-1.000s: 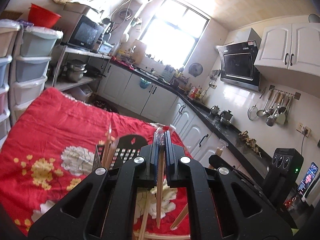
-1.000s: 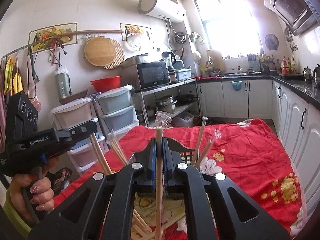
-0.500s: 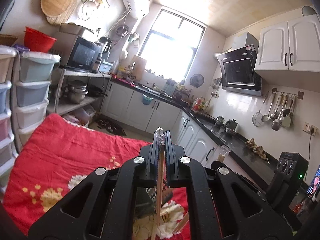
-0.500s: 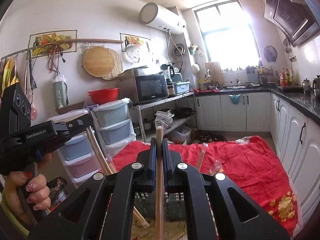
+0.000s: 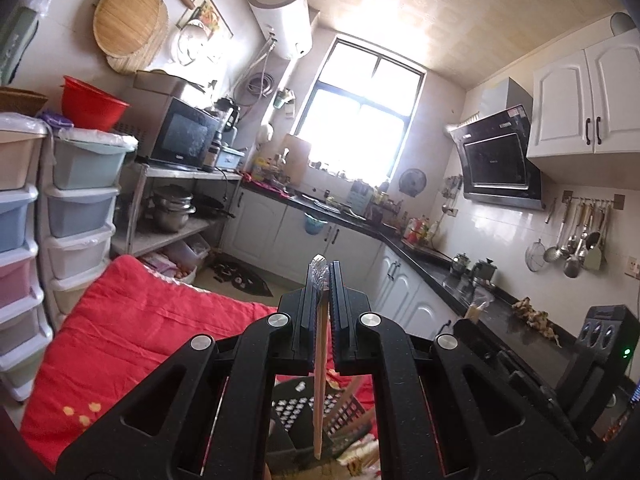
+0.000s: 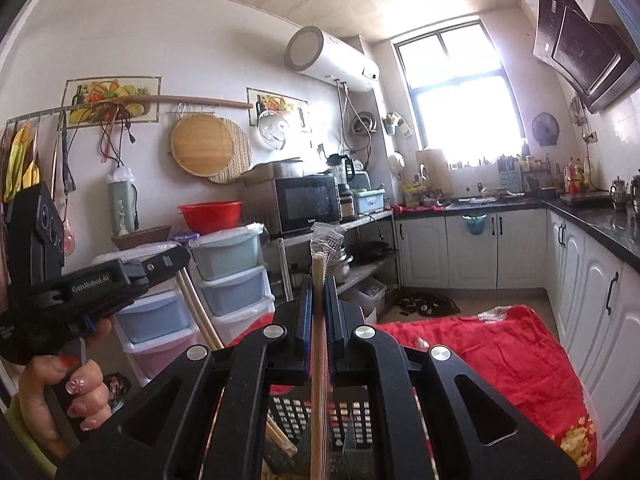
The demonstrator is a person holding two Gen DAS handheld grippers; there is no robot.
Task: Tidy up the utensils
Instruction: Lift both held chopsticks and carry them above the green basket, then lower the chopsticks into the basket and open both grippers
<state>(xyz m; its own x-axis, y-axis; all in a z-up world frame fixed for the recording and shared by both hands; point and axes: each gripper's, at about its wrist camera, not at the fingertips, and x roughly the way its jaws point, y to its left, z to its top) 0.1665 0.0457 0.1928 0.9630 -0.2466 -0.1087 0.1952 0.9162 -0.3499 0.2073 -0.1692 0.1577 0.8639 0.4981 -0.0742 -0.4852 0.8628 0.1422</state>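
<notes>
Left wrist view: the left gripper (image 5: pixel 324 280) sat at lower centre of the frame, its jaws pressed together on a pair of wooden chopsticks (image 5: pixel 319 380) in a clear plastic sleeve. The sleeve's crinkled top stood just above the fingertips, and the sticks hung down through the gap toward the bottom edge. Directly below them, at bottom centre, lay a black perforated utensil basket (image 5: pixel 304 412) with further chopsticks leaning in it. The basket rested on a red quilt (image 5: pixel 160 320) with a floral print, which filled the lower left. At lower right, the right gripper's black body (image 5: pixel 600 344) was partly visible.

Right wrist view: the right gripper (image 6: pixel 318 284) occupied lower centre, its jaws likewise closed on a second sleeved pair of chopsticks (image 6: pixel 318 360), held upright, with the plastic sleeve rising above the fingertips. The same basket (image 6: pixel 352 420) appeared beneath it at bottom centre. At left of the frame a hand (image 6: pixel 60 392) with painted nails held the left gripper (image 6: pixel 176 256) by its handle; its chopsticks (image 6: pixel 200 312) slanted down toward the basket.

Background: stacked pastel storage drawers (image 6: pixel 228 280), a red basin (image 6: pixel 210 216) and a microwave (image 6: pixel 308 204) stood along the wall; white cabinets (image 6: pixel 472 248) under a dark counter ran beneath a bright window (image 6: pixel 460 92).
</notes>
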